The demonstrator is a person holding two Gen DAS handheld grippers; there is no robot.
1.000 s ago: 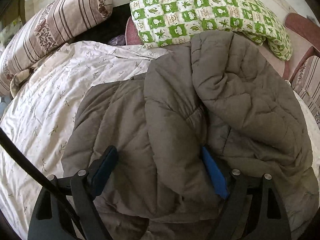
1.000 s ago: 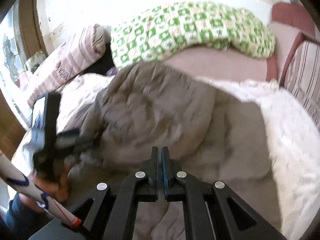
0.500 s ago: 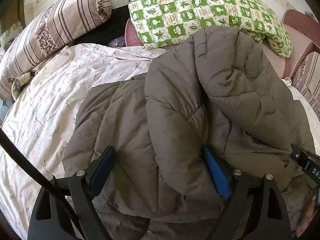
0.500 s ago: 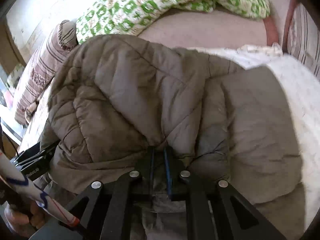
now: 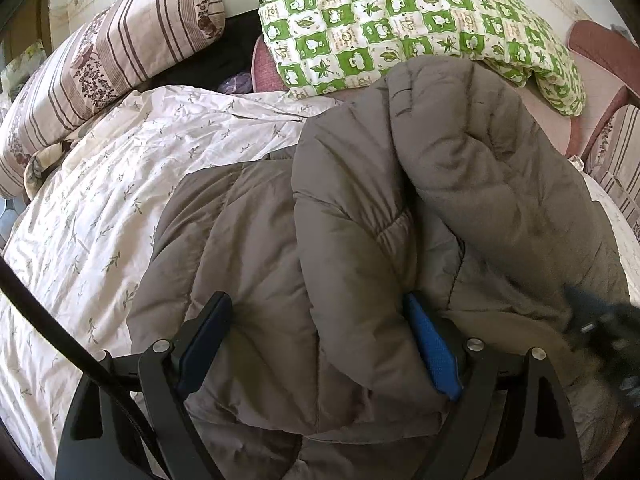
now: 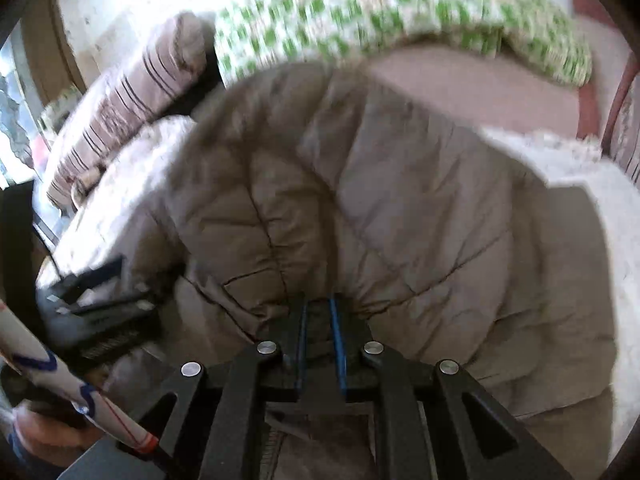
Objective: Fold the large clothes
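Observation:
A large grey-brown quilted jacket [image 5: 400,200] lies bunched on the bed, one part folded over the rest. My left gripper [image 5: 316,300] rests on its near edge with the jaws wide, and a thick fold bulges up between the blue pads [image 5: 434,348]. In the right wrist view the jacket [image 6: 360,200] fills the middle. My right gripper [image 6: 320,304] has its jaws a narrow gap apart and opening, tips tucked under the jacket's puffy edge. I see no cloth between its pads. It shows as a dark blur [image 5: 600,332] at the right of the left wrist view.
The jacket lies on a white leaf-print sheet [image 5: 100,220]. A striped bolster [image 5: 112,56] and a green checked pillow [image 5: 400,20] lie at the back. A reddish headboard [image 5: 600,48] stands at the right. A hand and striped sleeve [image 6: 60,384] hold the left gripper [image 6: 100,304].
My right gripper came down and forward to the jacket's near edge, and its shut jaws parted slightly. The folded-over part of the jacket shifted. My left gripper stayed put.

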